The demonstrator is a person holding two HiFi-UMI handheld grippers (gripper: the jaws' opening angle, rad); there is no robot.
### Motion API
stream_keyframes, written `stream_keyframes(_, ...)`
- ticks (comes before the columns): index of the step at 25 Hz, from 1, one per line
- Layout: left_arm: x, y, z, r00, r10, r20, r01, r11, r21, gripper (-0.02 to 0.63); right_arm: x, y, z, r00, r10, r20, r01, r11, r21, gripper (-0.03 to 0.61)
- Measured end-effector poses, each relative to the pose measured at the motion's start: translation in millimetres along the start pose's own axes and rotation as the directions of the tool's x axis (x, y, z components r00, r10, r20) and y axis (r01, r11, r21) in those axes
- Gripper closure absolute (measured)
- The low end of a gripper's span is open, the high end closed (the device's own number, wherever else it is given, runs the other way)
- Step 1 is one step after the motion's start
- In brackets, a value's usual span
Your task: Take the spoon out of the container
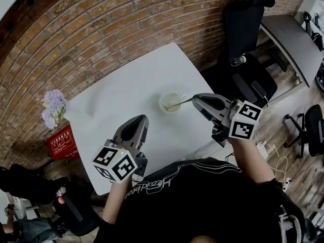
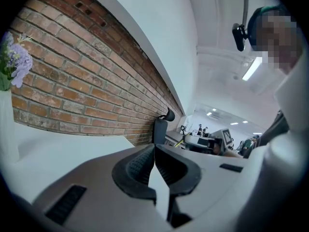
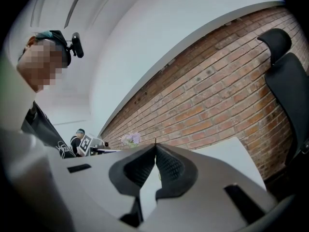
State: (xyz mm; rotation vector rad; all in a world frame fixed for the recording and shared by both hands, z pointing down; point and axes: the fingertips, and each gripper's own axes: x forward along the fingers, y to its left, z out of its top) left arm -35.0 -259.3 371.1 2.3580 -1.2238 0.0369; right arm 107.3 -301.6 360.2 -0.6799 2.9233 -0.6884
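Observation:
A small round white container [image 1: 170, 102] stands on the white table [image 1: 126, 92]. A metal spoon [image 1: 179, 104] has its bowl end inside the container, and its handle slants out to the right. My right gripper [image 1: 196, 98] is shut on the end of that handle; in the right gripper view the jaws of the right gripper [image 3: 155, 146] are pressed together with a thin sliver poking out at the tip. The left gripper [image 1: 140, 121] hovers over the table's near side, left of the container, shut and holding nothing. In its own view the left gripper [image 2: 154, 148] shows no object between its pads.
Purple flowers [image 1: 53, 108] stand at the table's left corner, above a red box [image 1: 62, 142]. A brick wall [image 1: 101, 29] runs behind the table. A black office chair [image 1: 244, 29] and a grey desk [image 1: 296, 42] stand to the right. Cables lie on the floor [image 1: 276, 168].

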Motion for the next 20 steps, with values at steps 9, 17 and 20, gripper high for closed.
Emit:
stream_keyframes(9, 7.1, 3.7, -1.2, 1.0, -0.009, -0.005, 0.009, 1.0, -0.003, 0.606, 2.1, -7.8, -3.2, 1.0, -0.014, -0.007, 0.014, 1.0, 0.003, 0.578)
stream_keyframes(17, 9.5, 7.2, -3.8, 1.0, -0.011, -0.015, 0.011, 1.0, -0.006, 0.606, 5.4, -11.7, -5.8, 1.0, -0.02, -0.018, 0.021, 1.0, 0.01, 0.578)
stream_keyframes(20, 10.1, 6.8, -4.3, 1.0, -0.011, -0.017, 0.011, 1.0, -0.005, 0.606, 5.5, -12.8, -7.6, 1.0, -0.021, -0.021, 0.022, 1.0, 0.012, 0.579)
